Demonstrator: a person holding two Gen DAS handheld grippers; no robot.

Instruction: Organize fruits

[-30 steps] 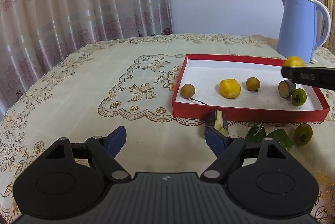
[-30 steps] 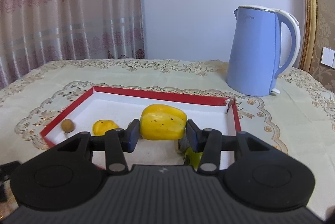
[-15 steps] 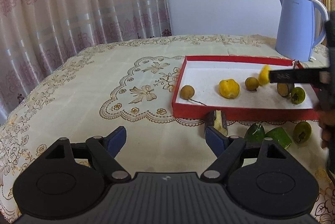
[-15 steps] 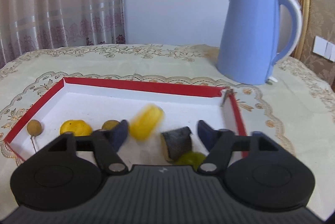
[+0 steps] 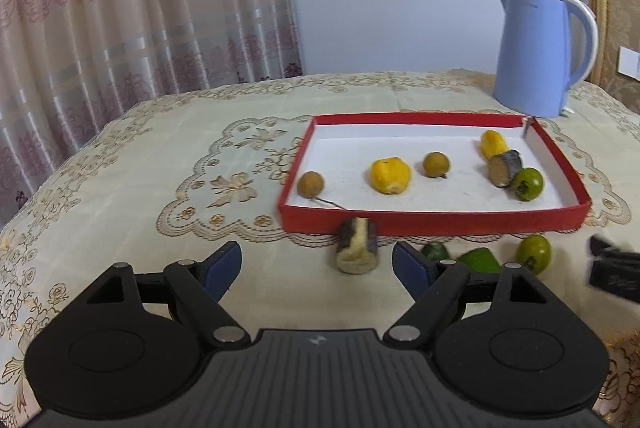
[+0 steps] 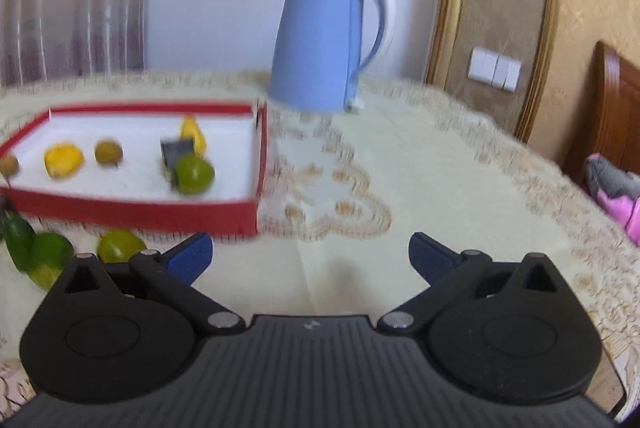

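A red tray (image 5: 432, 222) with a white floor holds two brown longans, a yellow fruit (image 5: 390, 175), a second yellow piece (image 5: 493, 143), a dark cut chunk (image 5: 505, 169) and a green fruit (image 5: 528, 184). In front of the tray lie a cut banana piece (image 5: 357, 246), two dark green pieces (image 5: 478, 260) and a green round fruit (image 5: 533, 253). My left gripper (image 5: 317, 262) is open and empty, just before the banana piece. My right gripper (image 6: 310, 254) is open and empty over bare cloth, right of the tray (image 6: 256, 164).
A blue kettle (image 5: 538, 54) stands behind the tray's right end; it also shows in the right wrist view (image 6: 324, 40). An embroidered cloth (image 5: 160, 156) covers the table. Curtains hang at the back left. A gold frame and a wooden chair are at the right.
My right gripper has opened and dropped the yellow piece into the tray's right end, then pulled back and swung right. The left gripper has hardly moved.
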